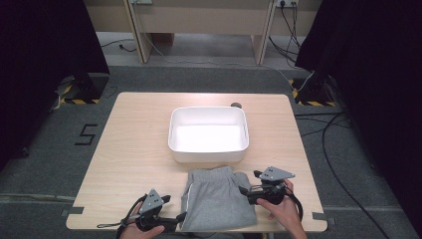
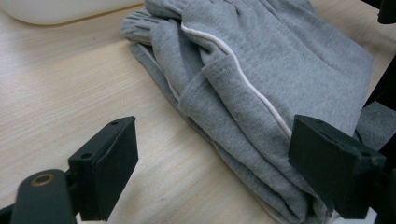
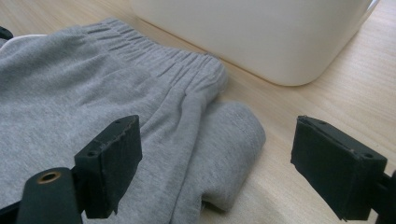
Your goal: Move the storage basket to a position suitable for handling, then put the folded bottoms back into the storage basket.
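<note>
Folded grey sweatpants (image 1: 217, 198) low in the centre of the frame, at the near edge of the pale wooden table (image 1: 134, 149), waistband just short of the white tub (image 1: 208, 134) above. Left gripper (image 1: 175, 217) at the lower left hem, right gripper (image 1: 243, 190) at the right side, both spread wide, pinching nothing. Bare wood left and right, grey carpet (image 1: 45, 149) around, black curtains (image 1: 45, 40) in the upper corners.

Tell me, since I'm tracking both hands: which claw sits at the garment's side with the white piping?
The left claw, open at the folded grey garment edge that carries the white piping. The right claw faces the plain side near the white tub.
</note>
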A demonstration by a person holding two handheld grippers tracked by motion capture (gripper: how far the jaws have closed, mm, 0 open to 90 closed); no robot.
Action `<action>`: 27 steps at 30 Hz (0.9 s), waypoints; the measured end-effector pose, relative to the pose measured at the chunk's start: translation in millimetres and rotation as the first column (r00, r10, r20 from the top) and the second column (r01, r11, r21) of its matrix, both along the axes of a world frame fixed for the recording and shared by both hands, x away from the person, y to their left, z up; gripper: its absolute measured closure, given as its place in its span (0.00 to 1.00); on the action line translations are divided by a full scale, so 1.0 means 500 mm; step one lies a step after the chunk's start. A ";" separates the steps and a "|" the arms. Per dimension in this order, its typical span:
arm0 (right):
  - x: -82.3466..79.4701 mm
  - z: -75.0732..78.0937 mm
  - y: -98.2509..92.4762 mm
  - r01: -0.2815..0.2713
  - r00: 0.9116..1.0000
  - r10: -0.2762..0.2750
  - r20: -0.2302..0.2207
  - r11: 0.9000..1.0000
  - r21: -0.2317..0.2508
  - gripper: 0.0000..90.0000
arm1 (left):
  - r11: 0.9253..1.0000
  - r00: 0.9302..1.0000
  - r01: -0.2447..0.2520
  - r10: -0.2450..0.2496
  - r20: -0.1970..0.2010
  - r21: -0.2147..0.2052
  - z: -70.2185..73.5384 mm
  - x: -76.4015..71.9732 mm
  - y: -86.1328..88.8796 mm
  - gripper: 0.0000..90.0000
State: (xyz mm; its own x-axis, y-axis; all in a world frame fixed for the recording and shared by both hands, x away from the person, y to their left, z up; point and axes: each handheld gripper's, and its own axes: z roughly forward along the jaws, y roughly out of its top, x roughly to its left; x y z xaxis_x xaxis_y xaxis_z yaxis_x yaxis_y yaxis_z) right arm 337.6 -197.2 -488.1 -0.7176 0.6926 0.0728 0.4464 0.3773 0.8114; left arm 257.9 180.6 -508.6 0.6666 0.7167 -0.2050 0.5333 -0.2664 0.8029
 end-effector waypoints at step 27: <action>0.001 -0.008 0.006 -0.002 1.000 0.002 -0.007 1.000 -0.018 0.19 | 0.993 0.996 0.089 -0.087 -0.019 0.077 -0.010 -0.017 -0.073 0.17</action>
